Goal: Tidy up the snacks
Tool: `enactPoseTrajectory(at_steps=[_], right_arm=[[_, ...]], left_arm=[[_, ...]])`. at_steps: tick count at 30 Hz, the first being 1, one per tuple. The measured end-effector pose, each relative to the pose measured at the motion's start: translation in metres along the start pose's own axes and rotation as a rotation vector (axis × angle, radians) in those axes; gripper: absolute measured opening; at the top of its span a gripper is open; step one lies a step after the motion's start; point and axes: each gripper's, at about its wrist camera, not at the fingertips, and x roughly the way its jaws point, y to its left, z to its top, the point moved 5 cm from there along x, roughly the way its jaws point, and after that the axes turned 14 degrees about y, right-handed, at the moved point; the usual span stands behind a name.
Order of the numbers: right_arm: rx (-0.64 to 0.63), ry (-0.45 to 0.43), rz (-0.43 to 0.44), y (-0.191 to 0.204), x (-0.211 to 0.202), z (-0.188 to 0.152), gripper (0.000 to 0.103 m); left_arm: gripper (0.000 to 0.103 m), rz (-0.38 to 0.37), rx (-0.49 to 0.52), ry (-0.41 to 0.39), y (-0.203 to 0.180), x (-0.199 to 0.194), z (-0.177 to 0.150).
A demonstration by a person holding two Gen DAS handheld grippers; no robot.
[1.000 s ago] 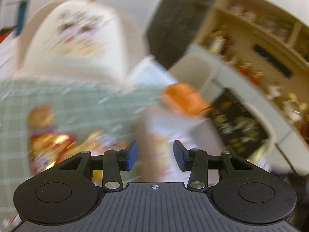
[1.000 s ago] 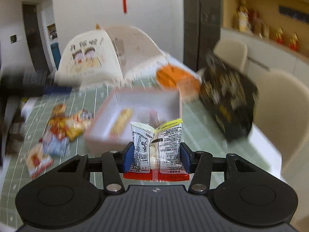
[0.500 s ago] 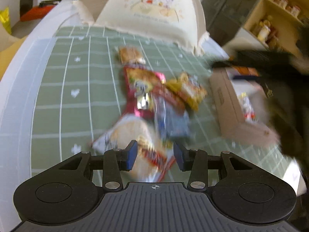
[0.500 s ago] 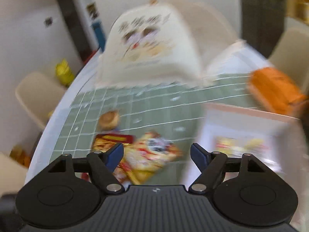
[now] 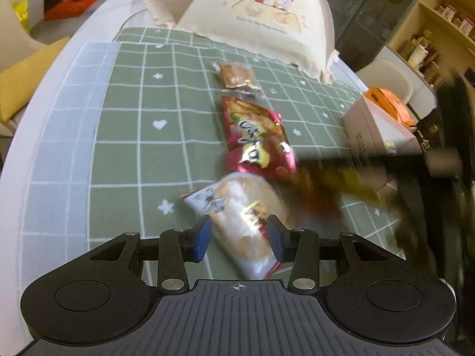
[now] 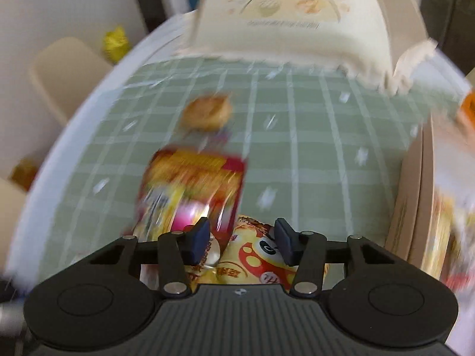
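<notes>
Snacks lie on the green checked tablecloth (image 5: 127, 154): a round brown pastry (image 5: 237, 75) (image 6: 207, 112), a red packet (image 5: 258, 136) (image 6: 190, 184) and a white bread packet (image 5: 240, 207). My left gripper (image 5: 239, 238) is open, with the bread packet lying between and under its fingers. My right gripper (image 6: 242, 237) is closing, and a yellow snack packet (image 6: 255, 258) sits sharp between its pads while the table blurs. In the left wrist view that side is a dark and yellow blur (image 5: 341, 184). The open cardboard box (image 5: 371, 130) (image 6: 412, 207) stands to the right with packets inside.
A cream food cover with a cartoon print (image 5: 267, 14) (image 6: 297, 29) stands at the table's far end. An orange box (image 5: 389, 103) and a black bag (image 5: 430, 130) sit behind the cardboard box. A beige chair (image 6: 68, 68) is at the left, and shelves at the far right.
My right gripper let go of the black-and-white packet, opened, swung left to the snack pile and closed around the yellow packet. My left gripper swung from the box and sank over the bread packet.
</notes>
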Motion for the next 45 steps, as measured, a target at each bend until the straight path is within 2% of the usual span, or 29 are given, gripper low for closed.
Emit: enactPoseTrajectory(at_steps=[3, 6, 8, 9, 10, 11, 14, 16, 20, 22, 23, 27, 30, 32, 35, 37, 40, 43, 45], right_arm=[[0.001, 0.015, 0.041, 0.001, -0.013, -0.046, 0.048], [-0.012, -0.011, 0.010, -0.005, -0.032, -0.090, 0.048], [-0.034, -0.044, -0.062, -0.015, -0.042, -0.110, 0.055], [-0.048, -0.057, -0.108, -0.020, -0.047, -0.121, 0.068], [-0.050, -0.061, -0.151, -0.027, -0.048, -0.128, 0.073], [-0.045, -0.068, -0.203, -0.034, -0.050, -0.138, 0.073], [0.014, -0.073, -0.277, -0.058, -0.058, -0.157, 0.073], [0.064, -0.086, -0.280, -0.069, -0.066, -0.165, 0.073], [0.121, -0.123, -0.252, -0.076, -0.079, -0.174, 0.073], [0.124, -0.137, -0.222, -0.071, -0.087, -0.177, 0.074], [0.123, -0.145, -0.204, -0.067, -0.090, -0.180, 0.074], [0.089, -0.154, -0.156, -0.044, -0.094, -0.188, 0.075], [0.076, -0.157, -0.118, -0.026, -0.093, -0.191, 0.075], [0.077, -0.152, -0.063, -0.014, -0.091, -0.193, 0.075], [0.054, -0.130, -0.035, 0.001, -0.082, -0.195, 0.076], [0.036, -0.113, -0.033, 0.011, -0.075, -0.196, 0.075], [0.019, -0.092, -0.030, 0.021, -0.069, -0.197, 0.075], [0.008, -0.070, -0.037, 0.026, -0.063, -0.199, 0.076], [0.009, -0.054, -0.046, 0.027, -0.058, -0.201, 0.076]], left_arm=[[0.046, -0.021, 0.046, 0.012, -0.014, 0.003, 0.003], [0.046, -0.028, 0.105, 0.034, -0.033, 0.009, 0.000], [0.046, -0.046, 0.149, 0.061, -0.046, 0.012, -0.006], [0.046, -0.053, 0.176, 0.083, -0.053, 0.015, -0.010], [0.046, -0.057, 0.198, 0.100, -0.059, 0.016, -0.015], [0.046, -0.058, 0.221, 0.116, -0.065, 0.019, -0.019], [0.046, -0.036, 0.293, 0.169, -0.080, 0.030, -0.031], [0.046, -0.054, 0.319, 0.195, -0.091, 0.036, -0.036], [0.045, -0.146, 0.319, 0.212, -0.103, 0.034, -0.042], [0.045, -0.118, 0.296, 0.166, -0.097, 0.025, -0.040], [0.045, -0.081, 0.264, 0.119, -0.089, 0.018, -0.036], [0.045, 0.077, 0.063, -0.031, -0.043, -0.006, -0.014], [0.045, 0.123, -0.109, -0.051, -0.008, -0.010, -0.005], [0.045, 0.126, -0.145, -0.033, 0.001, -0.004, -0.003], [0.047, 0.126, -0.123, 0.012, -0.005, 0.016, 0.000], [0.056, 0.150, -0.059, 0.027, -0.016, 0.026, 0.001], [0.064, 0.182, 0.074, 0.020, -0.037, 0.037, 0.004], [0.078, 0.186, 0.145, 0.046, -0.052, 0.049, 0.007], [0.082, 0.198, 0.180, 0.074, -0.058, 0.056, 0.007]])
